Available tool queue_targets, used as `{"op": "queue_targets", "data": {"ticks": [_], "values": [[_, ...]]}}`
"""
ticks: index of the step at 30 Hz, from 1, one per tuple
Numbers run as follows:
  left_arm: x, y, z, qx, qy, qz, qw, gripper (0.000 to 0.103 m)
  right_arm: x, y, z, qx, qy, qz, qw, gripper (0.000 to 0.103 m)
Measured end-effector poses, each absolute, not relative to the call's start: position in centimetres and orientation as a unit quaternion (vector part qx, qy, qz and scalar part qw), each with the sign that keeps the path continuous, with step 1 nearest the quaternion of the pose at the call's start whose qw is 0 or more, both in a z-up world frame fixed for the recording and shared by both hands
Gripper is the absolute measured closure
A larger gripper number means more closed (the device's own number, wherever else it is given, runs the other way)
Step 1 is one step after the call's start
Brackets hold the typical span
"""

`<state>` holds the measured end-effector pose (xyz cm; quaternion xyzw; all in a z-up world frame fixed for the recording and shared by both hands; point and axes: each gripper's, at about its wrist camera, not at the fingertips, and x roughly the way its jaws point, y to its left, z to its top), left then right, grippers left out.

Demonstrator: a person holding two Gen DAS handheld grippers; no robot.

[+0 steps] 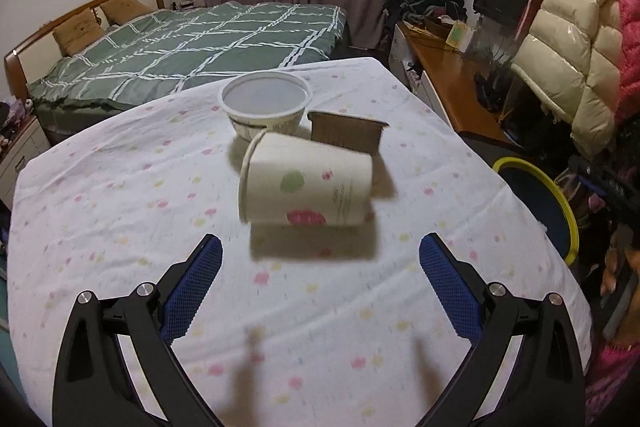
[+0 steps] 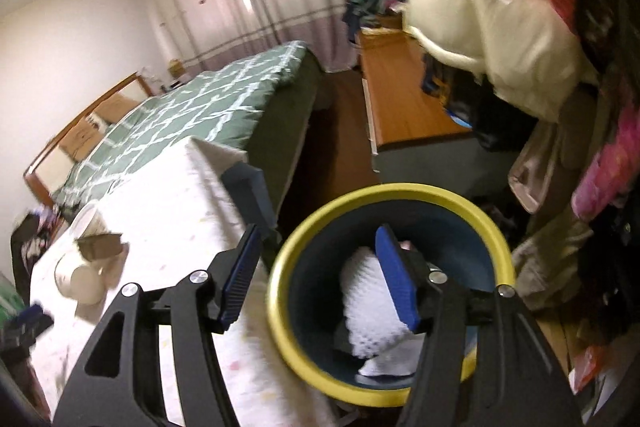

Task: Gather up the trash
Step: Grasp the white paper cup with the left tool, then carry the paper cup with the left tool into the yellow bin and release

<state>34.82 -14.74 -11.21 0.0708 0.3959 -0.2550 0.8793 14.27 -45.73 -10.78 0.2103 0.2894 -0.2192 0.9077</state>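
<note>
So the trash left on the table was a paper cup tipped on its side, a white bowl standing upright just behind it, and a bit of brown cardboard touching the cup's far side. All three sat bunched together mid-table, which I figured made them easy to pick off one by one.

My left hand-held gripper was aimed right at the cup, jaws spread wide and nothing between them, pads either side of the cup's shadow but not touching it. I'd guess the wide spread was there because the cup lay crosswise.

My right hand-held gripper hung over the bin, the one with the yellow rim, standing just beside the table's edge. Its jaws stood apart with nothing pinched. Something white and crumpled lay down inside the bin, so I'd say that piece was done. Bin being right at the table edge kept the trips short.
</note>
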Motion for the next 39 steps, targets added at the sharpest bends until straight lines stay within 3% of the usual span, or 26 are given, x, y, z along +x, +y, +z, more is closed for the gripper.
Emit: {"op": "queue_targets", "data": {"ticks": [25, 27, 29, 39], "values": [[41.5, -17.6, -13.8, 0.099, 0.399, -0.287, 0.865, 0.006, 17.2, -41.8, -12.1, 0.165, 0.319, -0.214, 0.908, 0.046], [41.4, -18.0, -14.0, 0.108, 0.4, -0.288, 0.863, 0.01, 17.2, -41.7, -12.1, 0.163, 0.32, -0.214, 0.908, 0.046], [41.4, -18.4, -14.4, 0.123, 0.405, -0.284, 0.86, 0.021, 17.3, -41.7, -12.1, 0.164, 0.321, -0.212, 0.908, 0.046], [39.7, -18.0, -13.6, 0.14, 0.416, -0.278, 0.854, 0.021, 17.0, -42.1, -12.2, 0.177, 0.313, -0.206, 0.91, 0.046]]}}
